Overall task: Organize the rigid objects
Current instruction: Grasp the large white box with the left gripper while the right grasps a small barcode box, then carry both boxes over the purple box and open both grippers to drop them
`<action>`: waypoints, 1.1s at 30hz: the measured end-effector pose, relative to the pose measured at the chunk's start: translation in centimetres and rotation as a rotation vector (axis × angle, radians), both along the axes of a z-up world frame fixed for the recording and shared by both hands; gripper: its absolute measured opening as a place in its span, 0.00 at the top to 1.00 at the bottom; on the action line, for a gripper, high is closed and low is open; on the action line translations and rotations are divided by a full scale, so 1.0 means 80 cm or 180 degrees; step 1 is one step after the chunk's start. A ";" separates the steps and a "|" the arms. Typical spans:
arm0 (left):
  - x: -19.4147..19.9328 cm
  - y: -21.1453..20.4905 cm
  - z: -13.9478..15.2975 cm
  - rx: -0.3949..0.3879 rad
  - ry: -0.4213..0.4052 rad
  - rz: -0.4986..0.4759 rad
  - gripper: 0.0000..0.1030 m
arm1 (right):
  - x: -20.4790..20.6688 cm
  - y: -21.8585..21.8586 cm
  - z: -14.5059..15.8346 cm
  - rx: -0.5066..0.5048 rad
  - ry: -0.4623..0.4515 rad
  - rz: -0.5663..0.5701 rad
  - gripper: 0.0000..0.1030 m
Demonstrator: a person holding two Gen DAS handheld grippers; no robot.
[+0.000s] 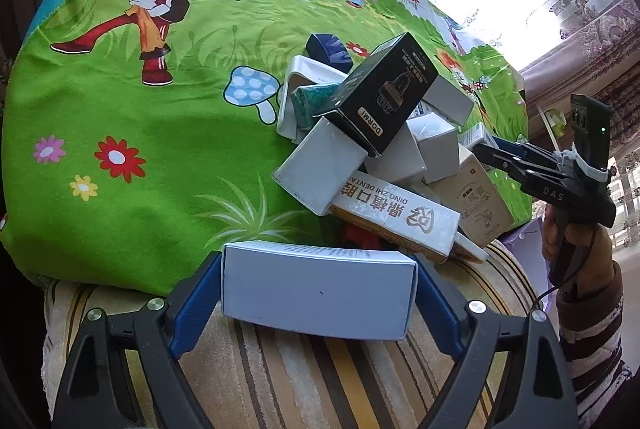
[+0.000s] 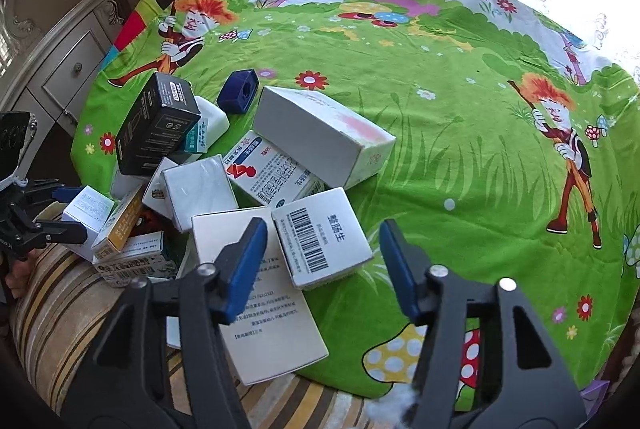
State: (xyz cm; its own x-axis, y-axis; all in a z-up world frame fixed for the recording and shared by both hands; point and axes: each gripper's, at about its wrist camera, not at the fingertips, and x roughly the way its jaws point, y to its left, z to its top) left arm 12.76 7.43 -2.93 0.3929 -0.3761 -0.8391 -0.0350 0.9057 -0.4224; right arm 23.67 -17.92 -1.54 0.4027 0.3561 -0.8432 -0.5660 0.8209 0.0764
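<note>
The left gripper (image 1: 320,293) seems clamped on a pale box (image 1: 318,291) at the pile's (image 1: 380,149) near edge, probably lifting it clear; the right gripper (image 2: 322,269) hangs empty, jaws apart, above the barcode box (image 2: 320,237).

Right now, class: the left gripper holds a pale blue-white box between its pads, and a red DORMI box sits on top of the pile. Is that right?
Not quite. The DORMI box is black, not red, as the left wrist view shows. The rest stands: the left gripper holds the pale blue-white box, and the DORMI box tops the pile.
</note>
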 end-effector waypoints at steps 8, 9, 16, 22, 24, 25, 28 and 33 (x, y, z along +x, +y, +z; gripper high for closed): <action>-0.010 -0.001 0.017 0.0131 -0.0196 0.0133 0.14 | -0.005 -0.017 0.018 0.0184 -0.0153 -0.0147 0.53; -0.012 0.000 0.020 0.0146 -0.0226 0.0172 0.14 | -0.008 -0.021 0.023 0.0211 -0.0196 -0.0189 0.53; -0.028 -0.007 0.048 0.0235 -0.0483 0.0339 0.14 | -0.041 -0.062 0.071 0.0355 -0.0545 -0.0510 0.53; -0.044 -0.047 0.080 0.0274 -0.0737 0.0240 0.14 | -0.085 -0.105 0.079 0.0434 -0.0576 -0.0688 0.53; -0.047 -0.066 0.089 0.0260 -0.0803 0.0160 0.14 | -0.101 -0.123 0.078 0.0456 -0.0568 -0.0762 0.53; -0.048 -0.077 0.093 0.0240 -0.0832 0.0106 0.14 | -0.109 -0.133 0.078 0.0464 -0.0562 -0.0812 0.53; -0.049 -0.117 0.101 0.0205 -0.0879 -0.0094 0.14 | -0.131 -0.163 0.074 0.0461 -0.0533 -0.0950 0.53; -0.046 -0.194 0.102 0.0167 -0.0859 -0.0456 0.14 | -0.168 -0.213 0.063 0.0394 -0.0499 -0.1240 0.53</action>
State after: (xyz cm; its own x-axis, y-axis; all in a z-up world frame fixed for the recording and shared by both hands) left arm 9.06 -8.10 5.21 0.5502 -0.4028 -0.7315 0.2018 0.9142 -0.3516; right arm 10.22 -34.96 3.47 0.6466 0.2466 -0.7218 -0.2283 0.9655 0.1254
